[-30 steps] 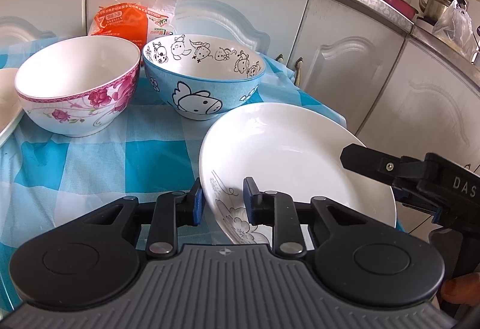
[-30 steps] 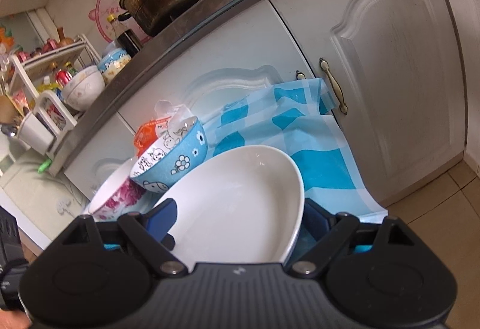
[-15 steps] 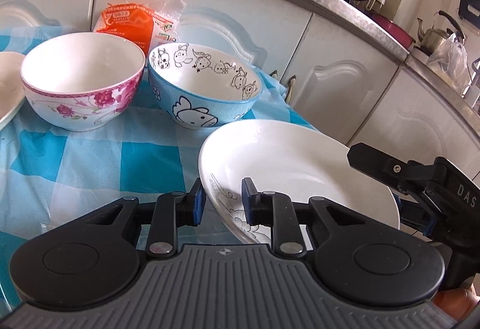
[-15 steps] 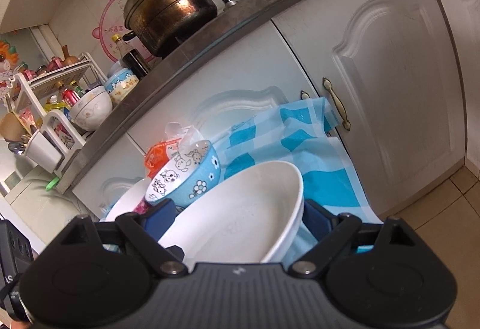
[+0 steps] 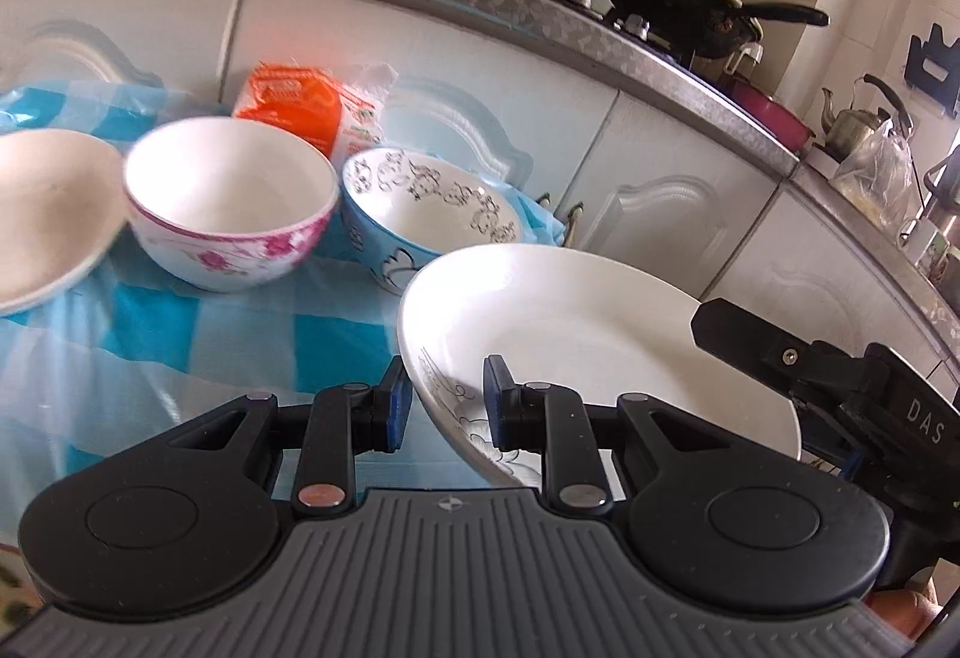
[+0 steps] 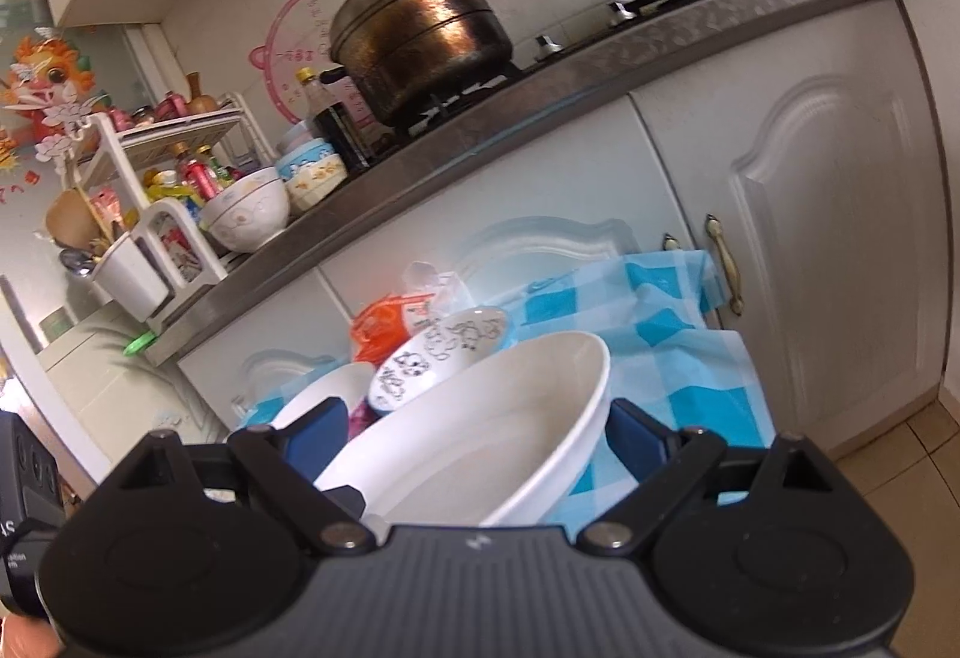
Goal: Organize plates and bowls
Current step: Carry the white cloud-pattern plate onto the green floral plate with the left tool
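White plate [image 5: 600,346] rim sits clamped between the left gripper's [image 5: 447,406] jaws.

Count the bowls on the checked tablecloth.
2: a pink-flowered bowl left of a blue cartoon bowl, both behind the lifted white plate. Others may be hidden outside the view.

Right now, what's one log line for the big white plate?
item: white plate | left fingers: pinching near rim | right fingers: just been opening, plate between them
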A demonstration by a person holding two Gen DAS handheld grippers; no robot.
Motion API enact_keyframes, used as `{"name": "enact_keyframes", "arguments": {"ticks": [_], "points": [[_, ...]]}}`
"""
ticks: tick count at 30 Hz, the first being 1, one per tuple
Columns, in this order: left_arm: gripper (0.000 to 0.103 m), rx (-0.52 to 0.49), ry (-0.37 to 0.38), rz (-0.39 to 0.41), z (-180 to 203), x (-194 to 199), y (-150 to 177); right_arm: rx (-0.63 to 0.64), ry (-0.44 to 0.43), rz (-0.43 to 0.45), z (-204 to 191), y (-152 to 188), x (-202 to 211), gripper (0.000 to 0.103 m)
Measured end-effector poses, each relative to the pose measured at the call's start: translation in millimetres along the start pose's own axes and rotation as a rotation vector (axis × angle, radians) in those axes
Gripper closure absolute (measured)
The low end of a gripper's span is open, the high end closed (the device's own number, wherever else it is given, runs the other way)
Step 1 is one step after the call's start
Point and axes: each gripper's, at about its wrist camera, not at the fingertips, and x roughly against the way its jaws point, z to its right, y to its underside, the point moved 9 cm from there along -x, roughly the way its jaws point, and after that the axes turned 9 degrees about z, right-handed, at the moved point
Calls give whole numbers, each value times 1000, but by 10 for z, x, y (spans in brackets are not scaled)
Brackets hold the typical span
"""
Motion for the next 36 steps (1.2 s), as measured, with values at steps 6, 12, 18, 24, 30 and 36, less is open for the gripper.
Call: {"name": "enact_keyframes", "arguments": {"ticks": [6,12,18,24,30,36], "points": [[79,19,-38,49,-256,404,-144,41,-71,-20,-402,77,19,10],[79,49,-99,83,-627,810,-197,47,-153,-71,-827,242,37,10],[79,92,-162,114,-1056,1319,-159,76,-232,-131,-1305,502,77,10],[79,120,-232,123,-1432,1704,14,111,-280,-218,-1675,918,154,10],[79,140,-276,107,-1671,1907,252,126,-283,-299,-1812,1393,294,11],[79,163,-274,78,-1758,1965,451,177,-244,-315,-1860,1615,396,11]]}}
